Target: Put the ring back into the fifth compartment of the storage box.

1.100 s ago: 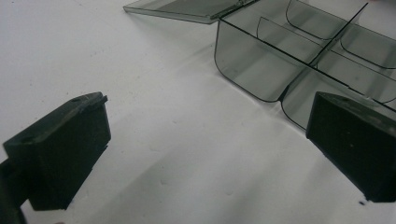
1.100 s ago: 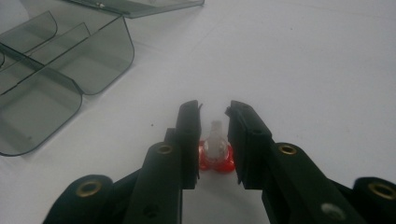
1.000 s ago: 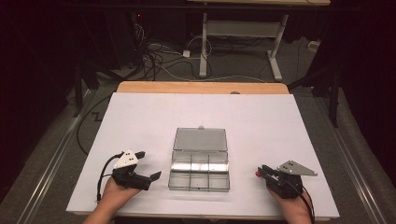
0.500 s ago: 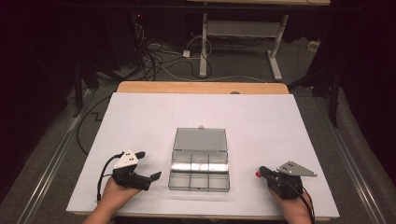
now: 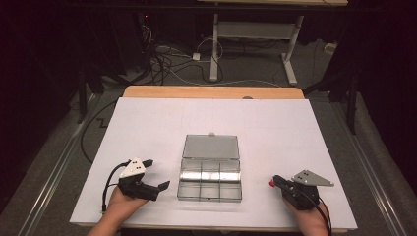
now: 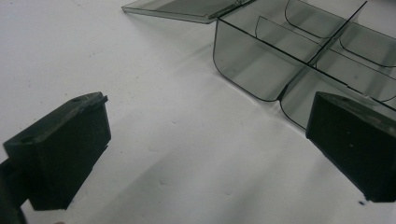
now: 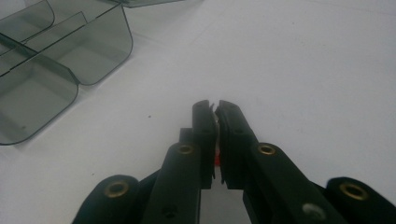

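Two hand-held grippers — clear unlabelled compartment box [image 5: 210,172] between them

A big table [image 5: 147,123] with a white top and a wooden edge at the far side holds a clear plastic box [image 5: 210,179] with little compartments, its lid [image 5: 211,146] lying open and flat behind it.

My grippers [image 5: 163,185] are black with brass rivets, each topped by a grey three-cornered plate [image 5: 312,178], black cables trailing; perhaps a red tip.
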Available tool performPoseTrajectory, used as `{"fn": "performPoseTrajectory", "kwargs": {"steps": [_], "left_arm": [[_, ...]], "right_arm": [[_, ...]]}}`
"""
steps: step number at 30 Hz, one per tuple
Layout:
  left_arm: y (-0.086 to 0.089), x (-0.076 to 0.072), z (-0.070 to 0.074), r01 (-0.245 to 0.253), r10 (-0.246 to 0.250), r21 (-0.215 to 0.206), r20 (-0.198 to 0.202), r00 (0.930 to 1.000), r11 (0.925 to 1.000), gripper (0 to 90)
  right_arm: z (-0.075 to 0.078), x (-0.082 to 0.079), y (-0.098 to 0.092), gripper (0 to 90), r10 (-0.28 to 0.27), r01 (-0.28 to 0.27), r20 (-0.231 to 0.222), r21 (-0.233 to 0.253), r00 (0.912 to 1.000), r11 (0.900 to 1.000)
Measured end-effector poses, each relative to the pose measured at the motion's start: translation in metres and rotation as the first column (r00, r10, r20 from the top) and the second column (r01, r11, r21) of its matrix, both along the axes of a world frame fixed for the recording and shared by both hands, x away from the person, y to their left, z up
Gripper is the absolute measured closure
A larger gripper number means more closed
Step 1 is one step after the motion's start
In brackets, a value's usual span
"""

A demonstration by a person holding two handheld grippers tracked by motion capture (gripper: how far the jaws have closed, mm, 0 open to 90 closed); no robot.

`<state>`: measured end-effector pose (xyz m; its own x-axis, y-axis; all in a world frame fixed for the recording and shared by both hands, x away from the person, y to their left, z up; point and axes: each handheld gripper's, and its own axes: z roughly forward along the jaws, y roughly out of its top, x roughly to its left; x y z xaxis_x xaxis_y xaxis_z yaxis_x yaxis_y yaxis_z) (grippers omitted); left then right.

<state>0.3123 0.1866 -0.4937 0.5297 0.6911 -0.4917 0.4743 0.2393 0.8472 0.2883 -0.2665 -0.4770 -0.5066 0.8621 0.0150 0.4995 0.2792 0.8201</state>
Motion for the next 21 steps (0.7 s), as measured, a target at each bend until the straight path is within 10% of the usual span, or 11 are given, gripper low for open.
{"fn": "performPoseTrajectory", "kwargs": {"steps": [21], "left_arm": [[0.000, 0.000, 0.000, 0.002, -0.002, 0.000, 0.001, 1.0000, 1.0000, 0.0]], "right_arm": [[0.008, -0.004, 0.013, 87.6, 0.059, -0.060, 0.021, 0.018, 0.9980, 0.998]]}}
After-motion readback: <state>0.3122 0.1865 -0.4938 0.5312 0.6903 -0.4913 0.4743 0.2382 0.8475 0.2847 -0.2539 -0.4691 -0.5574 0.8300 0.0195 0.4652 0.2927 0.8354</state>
